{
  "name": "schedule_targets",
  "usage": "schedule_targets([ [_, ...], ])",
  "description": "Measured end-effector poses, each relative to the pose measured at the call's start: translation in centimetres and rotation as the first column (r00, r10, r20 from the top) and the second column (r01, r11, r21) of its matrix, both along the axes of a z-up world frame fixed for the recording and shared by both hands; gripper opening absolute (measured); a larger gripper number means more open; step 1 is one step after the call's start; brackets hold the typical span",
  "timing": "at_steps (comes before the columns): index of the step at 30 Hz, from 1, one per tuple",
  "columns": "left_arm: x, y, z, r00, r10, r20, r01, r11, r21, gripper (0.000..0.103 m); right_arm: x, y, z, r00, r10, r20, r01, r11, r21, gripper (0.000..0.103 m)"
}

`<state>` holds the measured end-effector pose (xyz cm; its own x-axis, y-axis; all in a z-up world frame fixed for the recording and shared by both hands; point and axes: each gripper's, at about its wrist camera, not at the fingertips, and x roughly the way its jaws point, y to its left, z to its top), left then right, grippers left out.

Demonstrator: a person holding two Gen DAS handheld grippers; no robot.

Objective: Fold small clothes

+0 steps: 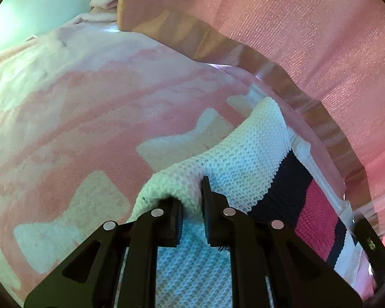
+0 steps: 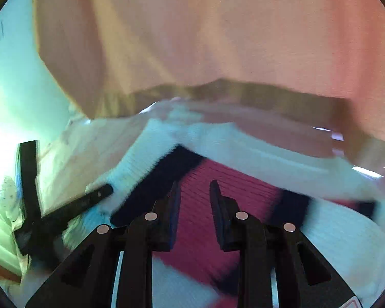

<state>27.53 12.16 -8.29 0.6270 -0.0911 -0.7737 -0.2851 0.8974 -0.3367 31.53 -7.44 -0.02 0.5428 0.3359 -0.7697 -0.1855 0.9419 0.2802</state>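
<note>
A small knitted sweater [image 1: 246, 159], white with navy and magenta stripes, lies on a pink blanket. My left gripper [image 1: 192, 200] is shut on a fold of its white edge and holds that fold up. In the right wrist view the same sweater [image 2: 205, 187] shows its magenta and navy stripes under my right gripper [image 2: 193, 192], whose jaws stand apart with nothing between them. The left gripper [image 2: 100, 195] appears at the left of that blurred view, at the sweater's white edge.
The fluffy pink blanket with white bow shapes [image 1: 89, 118] covers the surface. A pink curtain with a ruffled brown hem [image 1: 308, 51] hangs close behind the sweater. A pale wall [image 1: 33, 5] stands at the far left.
</note>
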Motion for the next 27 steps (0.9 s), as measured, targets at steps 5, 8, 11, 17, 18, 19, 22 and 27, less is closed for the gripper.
schedule_targets([
  [5, 0.1, 0.1, -0.1, 1.0, -0.026, 0.017, 0.026, 1.0, 0.005, 0.013, 5.4, 4.3, -3.4, 0.999, 0.036, -0.039, -0.036, 0.999, -0.001, 0.024],
  [8, 0.0, 0.2, -0.1, 0.999, -0.03, 0.018, 0.03, 1.0, -0.001, 0.013, 7.8, 5.1, -5.5, 0.998, 0.028, -0.059, -0.029, 0.999, -0.02, 0.016],
  [11, 0.1, 0.5, -0.3, 0.999, -0.028, 0.022, 0.028, 1.0, -0.009, 0.013, 8.5, 5.2, -6.1, 0.998, 0.01, -0.069, -0.011, 1.0, -0.01, 0.011],
  [17, 0.3, 0.3, -0.3, 0.999, -0.038, 0.027, 0.037, 0.999, 0.008, 0.013, 4.9, 2.0, -2.3, 0.999, -0.051, -0.018, 0.052, 0.997, 0.05, 0.006],
  [18, 0.2, 0.3, -0.3, 0.999, -0.044, 0.028, 0.044, 0.999, 0.008, 0.013, 2.7, 0.7, -1.2, 0.999, -0.05, 0.005, 0.05, 0.997, 0.051, 0.006],
  [19, 0.2, 0.3, -0.3, 0.998, -0.051, 0.028, 0.051, 0.999, 0.01, 0.013, 0.7, -0.6, -0.6, 0.998, -0.053, 0.015, 0.053, 0.998, 0.031, 0.006],
  [22, 0.1, 0.2, -0.3, 0.997, -0.072, 0.033, 0.071, 0.997, 0.03, 0.013, -5.0, -6.5, -0.7, 0.992, -0.125, 0.001, 0.125, 0.99, -0.073, 0.006],
  [27, -0.2, -0.4, -0.2, 0.995, -0.094, 0.037, 0.091, 0.993, 0.075, 0.014, -11.3, -18.4, -1.9, 0.929, -0.363, -0.07, 0.336, 0.909, -0.248, 0.002],
])
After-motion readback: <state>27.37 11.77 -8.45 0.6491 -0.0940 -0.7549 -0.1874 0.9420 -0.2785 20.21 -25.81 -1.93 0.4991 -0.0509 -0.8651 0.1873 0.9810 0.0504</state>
